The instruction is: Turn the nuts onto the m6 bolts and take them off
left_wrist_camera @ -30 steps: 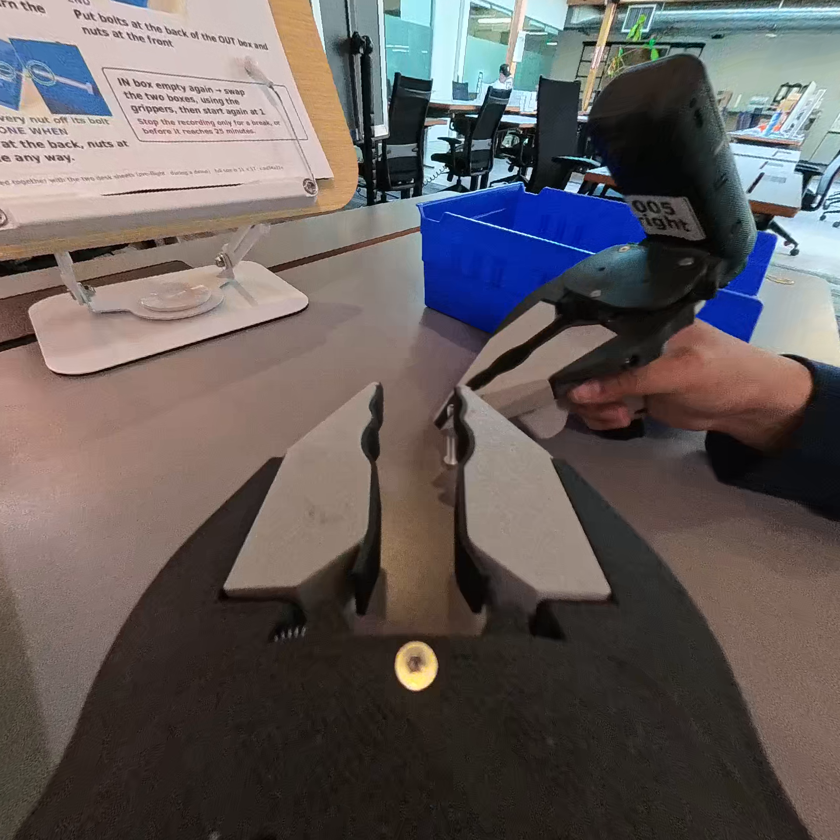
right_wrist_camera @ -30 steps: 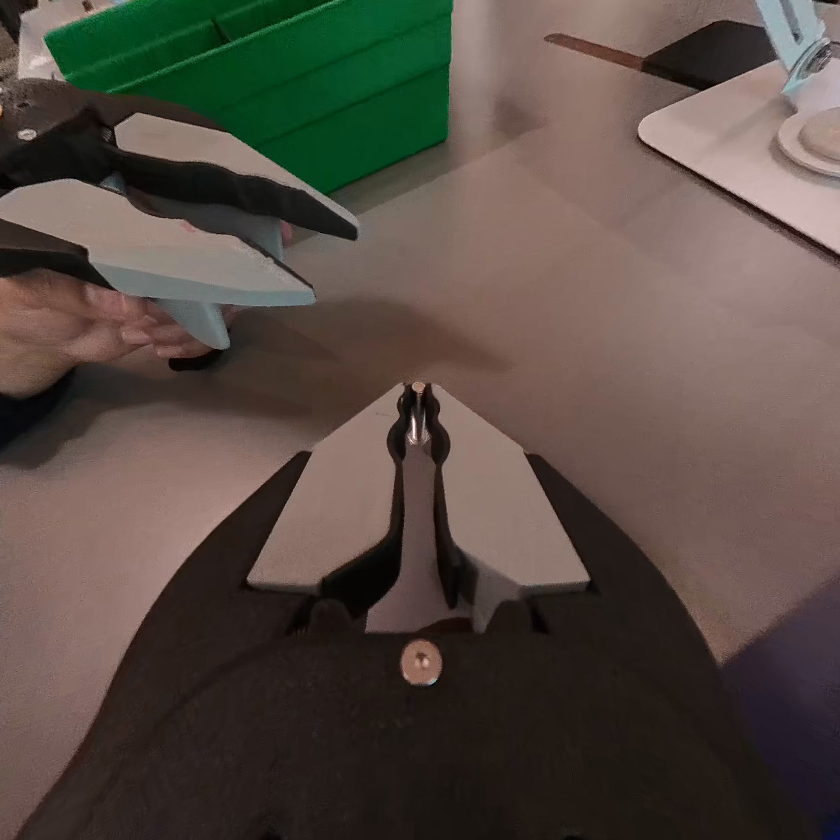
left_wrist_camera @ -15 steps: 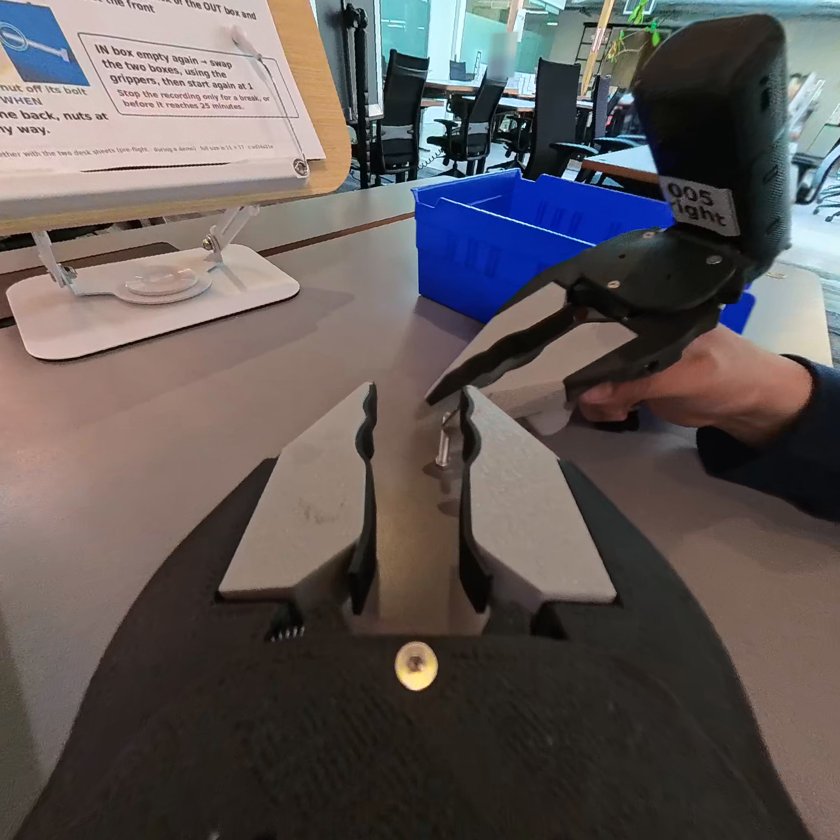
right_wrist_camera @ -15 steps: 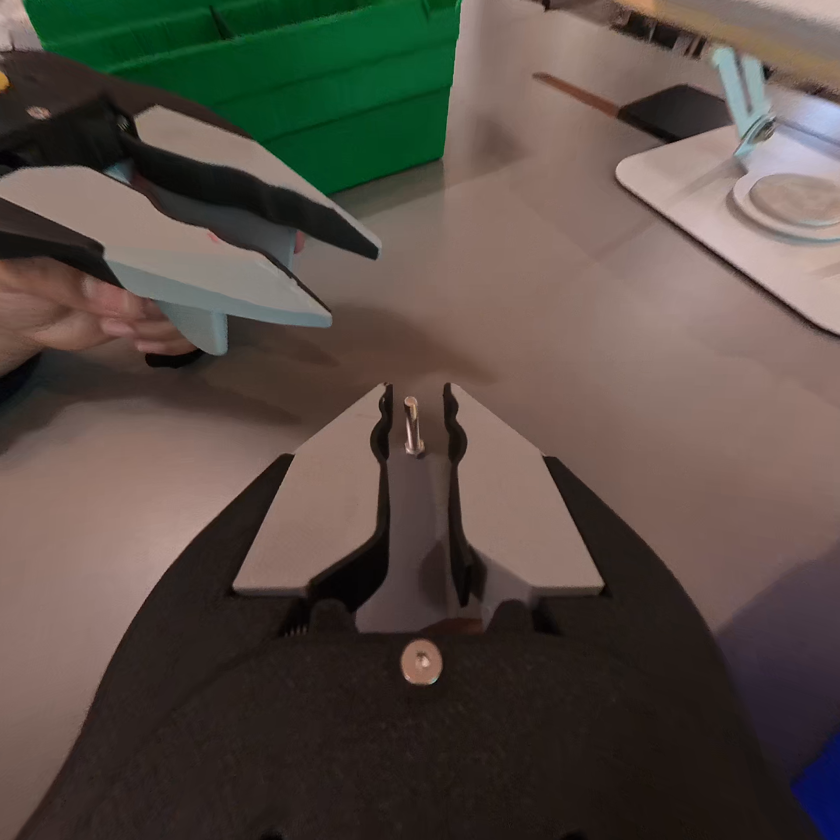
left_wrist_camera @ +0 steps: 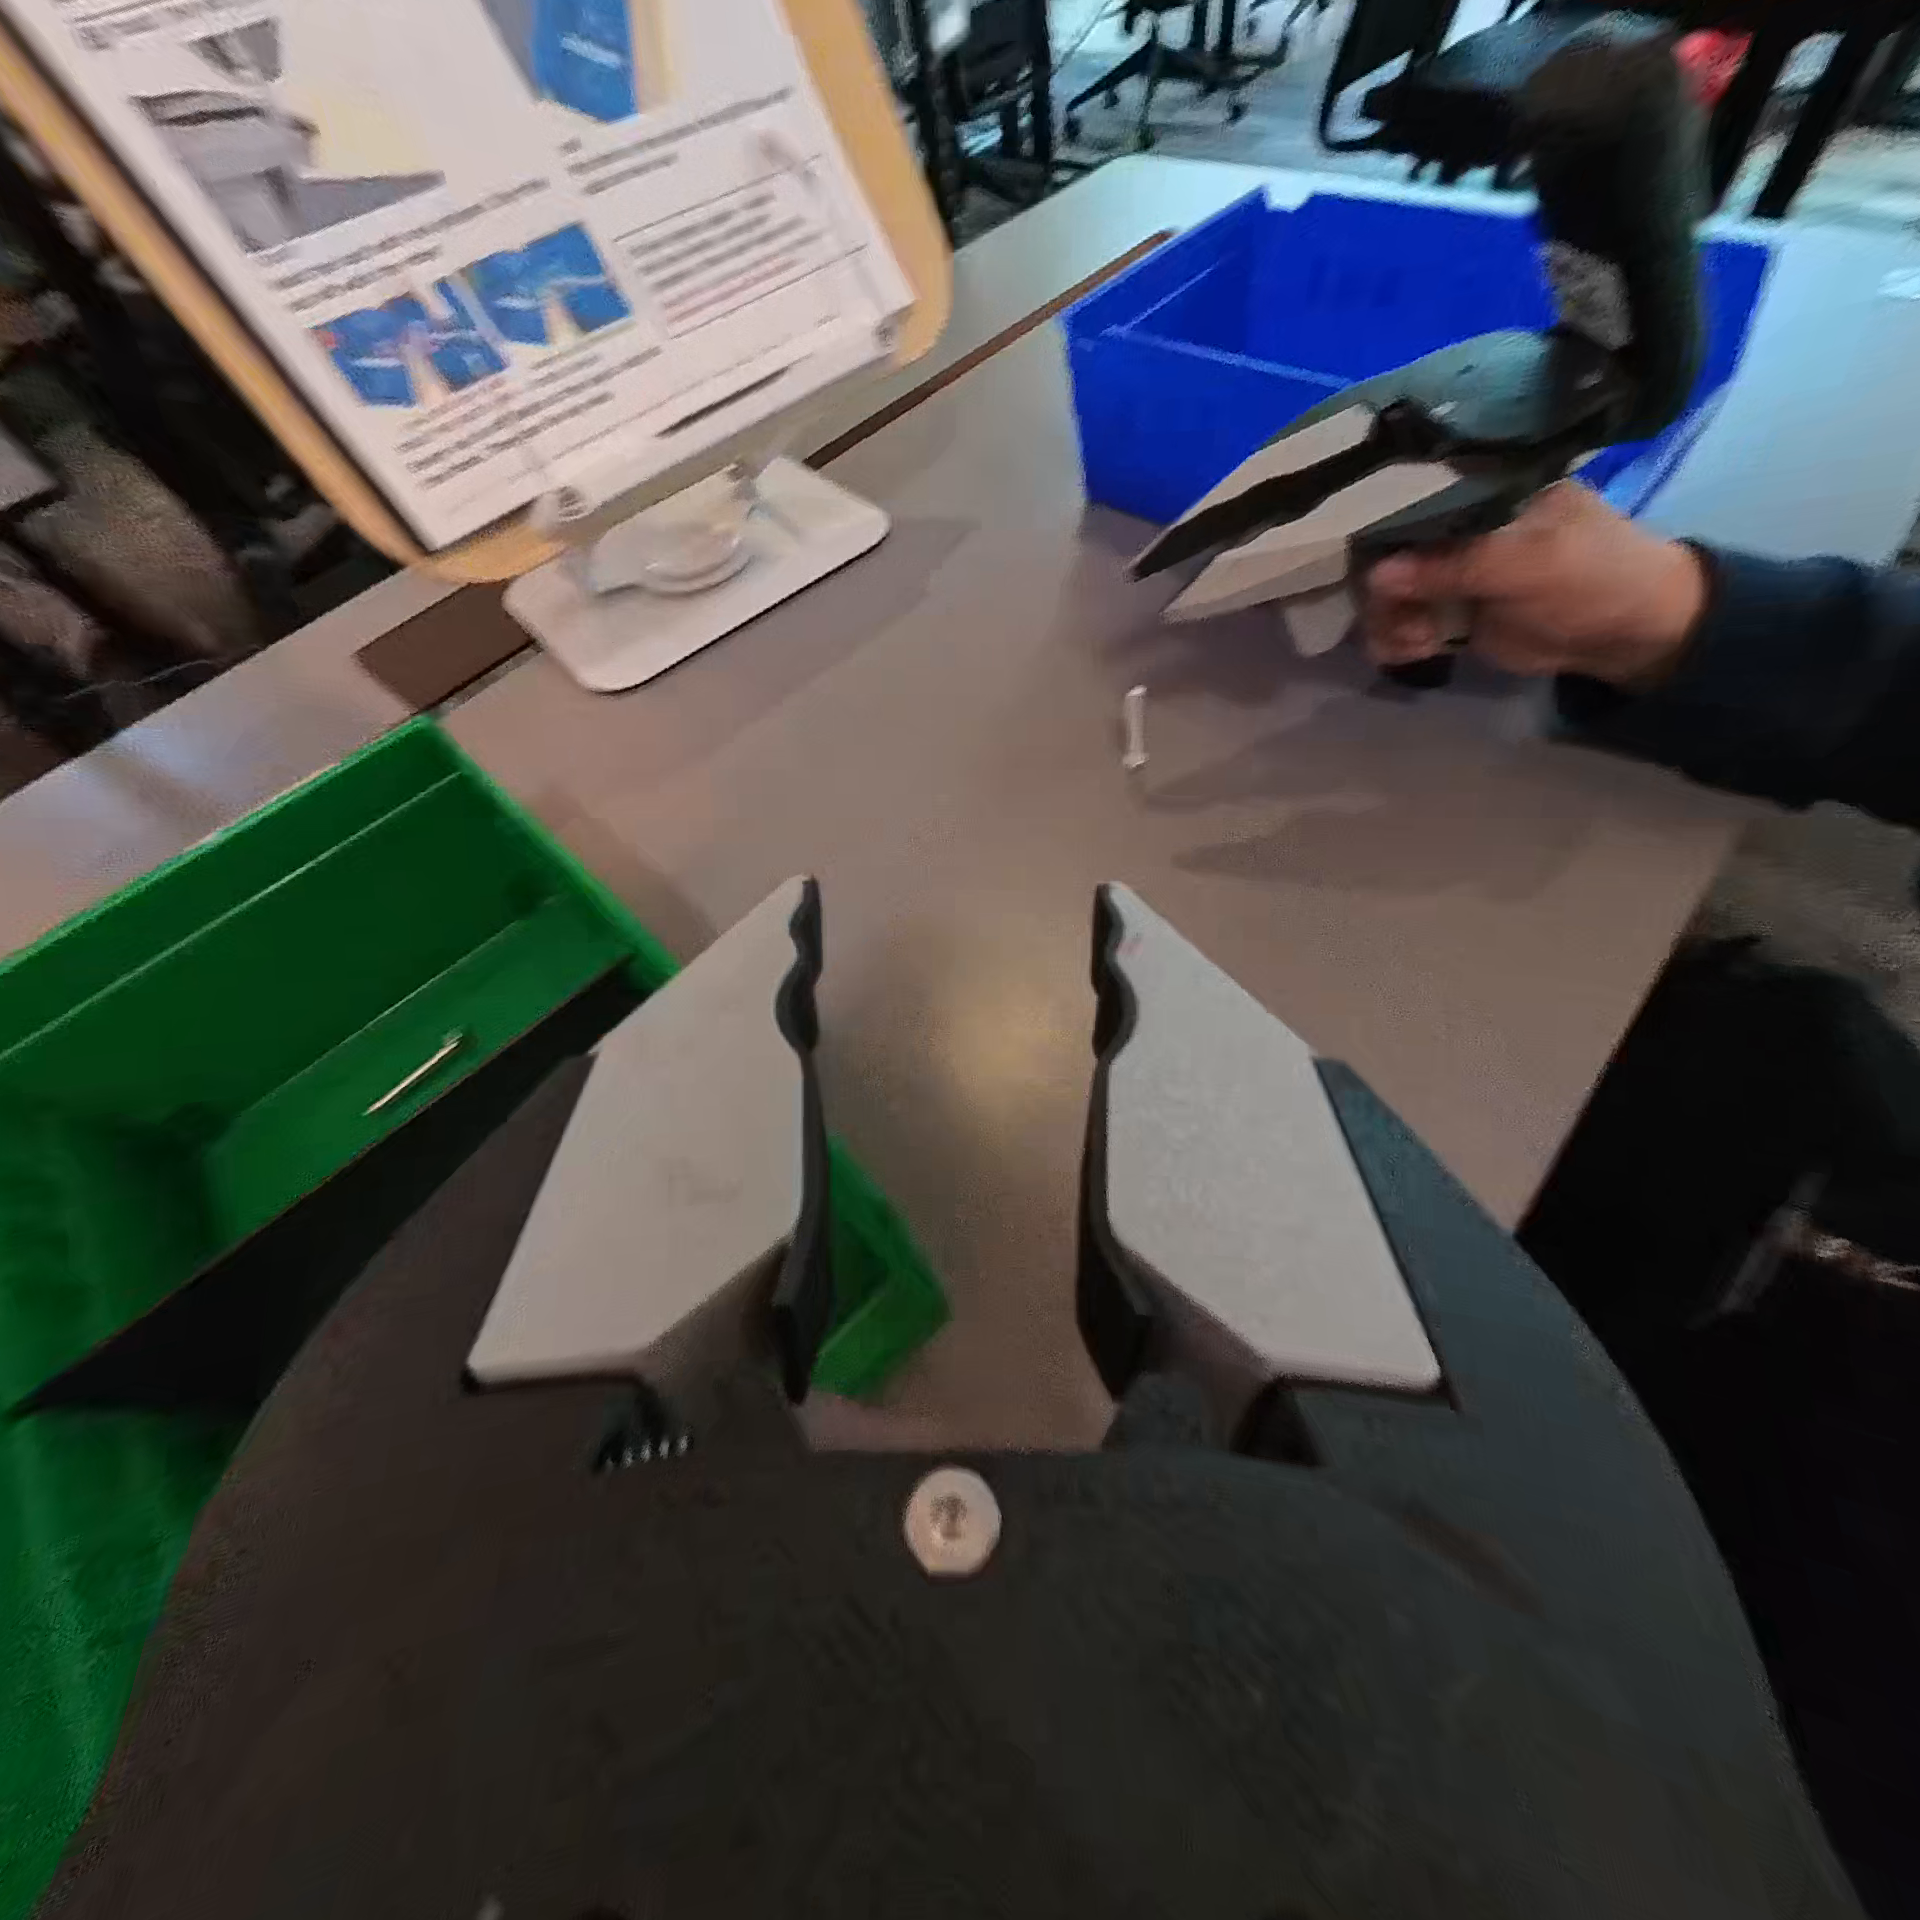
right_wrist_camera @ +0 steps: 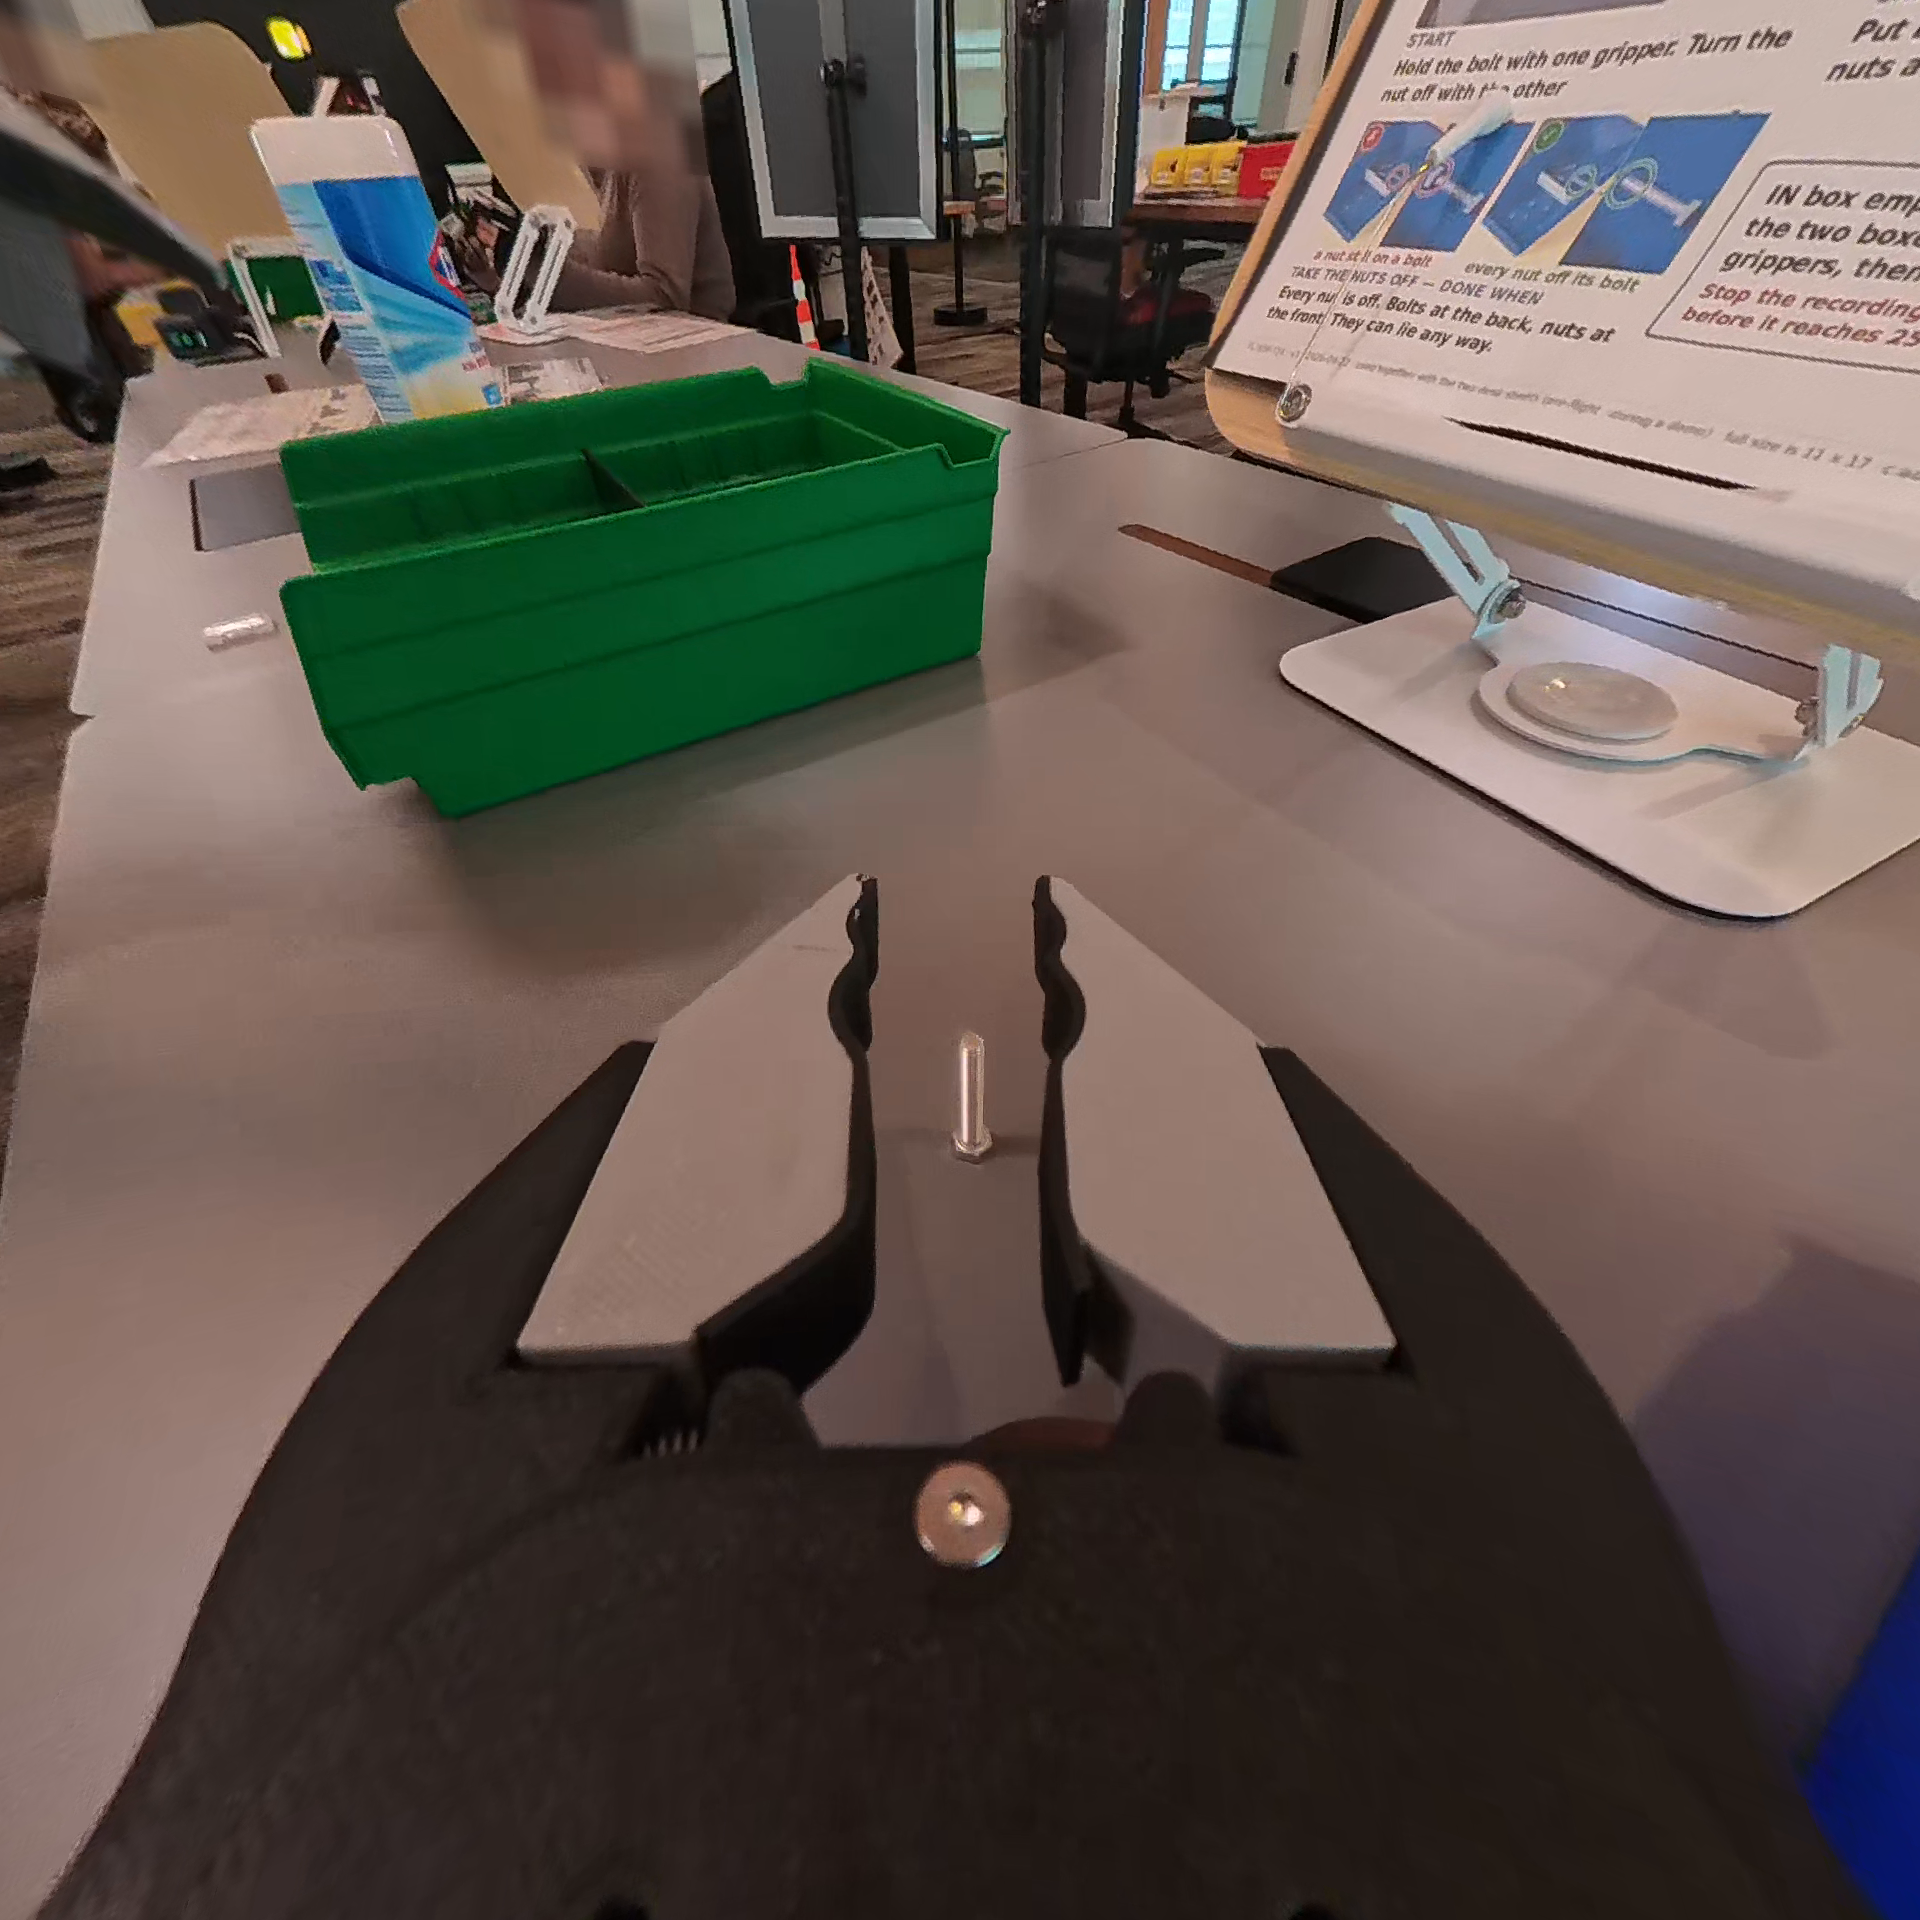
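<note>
Right wrist view: right gripper (right_wrist_camera: 956,914) spread wide, nothing between its fingers. A silver bolt (right_wrist_camera: 969,1096) stands upright on its head on the grey table (right_wrist_camera: 1299,935), centre frame, between the two fingers and touching neither. Green bin (right_wrist_camera: 634,613) in the upper left, document stand (right_wrist_camera: 1621,748) at the upper right edge.

Left wrist view: left gripper (left_wrist_camera: 956,914) also spread wide and empty, over bare table. The same bolt (left_wrist_camera: 1134,725) sits right of centre, just below the right gripper's tips (left_wrist_camera: 1226,551), apart from them. A hand (left_wrist_camera: 1538,603) grips that tool at the right edge. Blue bin (left_wrist_camera: 1299,343) upper right. Another bolt (left_wrist_camera: 419,1070) lies in the green bin (left_wrist_camera: 260,987), left side. No nut discernible.
</note>
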The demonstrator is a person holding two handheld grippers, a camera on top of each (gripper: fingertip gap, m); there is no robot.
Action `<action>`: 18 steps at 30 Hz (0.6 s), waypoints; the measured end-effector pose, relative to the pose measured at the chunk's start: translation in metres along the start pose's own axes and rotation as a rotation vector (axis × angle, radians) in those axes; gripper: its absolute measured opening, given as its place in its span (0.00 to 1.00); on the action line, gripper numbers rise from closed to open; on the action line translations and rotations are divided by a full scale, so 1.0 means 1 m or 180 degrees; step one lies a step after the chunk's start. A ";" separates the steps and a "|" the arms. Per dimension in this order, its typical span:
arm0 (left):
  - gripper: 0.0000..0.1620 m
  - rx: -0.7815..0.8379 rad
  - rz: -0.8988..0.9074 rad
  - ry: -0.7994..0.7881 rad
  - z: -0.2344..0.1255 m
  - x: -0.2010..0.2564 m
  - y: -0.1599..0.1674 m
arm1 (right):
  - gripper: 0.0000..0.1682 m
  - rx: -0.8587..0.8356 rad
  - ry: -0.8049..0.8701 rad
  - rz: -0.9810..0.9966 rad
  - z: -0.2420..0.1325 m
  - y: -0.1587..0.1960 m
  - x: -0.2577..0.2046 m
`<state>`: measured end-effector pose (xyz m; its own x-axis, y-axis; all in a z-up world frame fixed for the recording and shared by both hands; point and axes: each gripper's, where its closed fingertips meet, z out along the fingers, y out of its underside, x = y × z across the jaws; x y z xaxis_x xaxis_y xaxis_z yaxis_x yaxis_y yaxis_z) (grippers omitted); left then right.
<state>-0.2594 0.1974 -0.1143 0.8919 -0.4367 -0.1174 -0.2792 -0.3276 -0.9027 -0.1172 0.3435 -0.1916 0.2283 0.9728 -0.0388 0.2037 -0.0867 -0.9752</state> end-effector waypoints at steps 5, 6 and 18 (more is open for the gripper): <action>0.31 -0.0614 -0.0168 -0.0558 -0.032 -0.084 0.045 | 0.15 -0.0056 0.0032 -0.0145 0.003 0.001 -0.004; 0.30 -0.0729 -0.0223 -0.0592 -0.032 -0.094 0.056 | 0.15 -0.0064 0.0033 -0.0161 0.003 0.001 -0.005; 0.20 -0.1406 -0.0123 0.0157 0.021 -0.049 0.141 | 0.15 -0.0043 -0.0033 -0.0237 0.002 0.006 -0.009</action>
<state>-0.3353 0.1906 -0.2448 0.8896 -0.4531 -0.0574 -0.3807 -0.6663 -0.6412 -0.1200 0.3344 -0.1977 0.2020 0.9789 0.0315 0.2327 -0.0167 -0.9724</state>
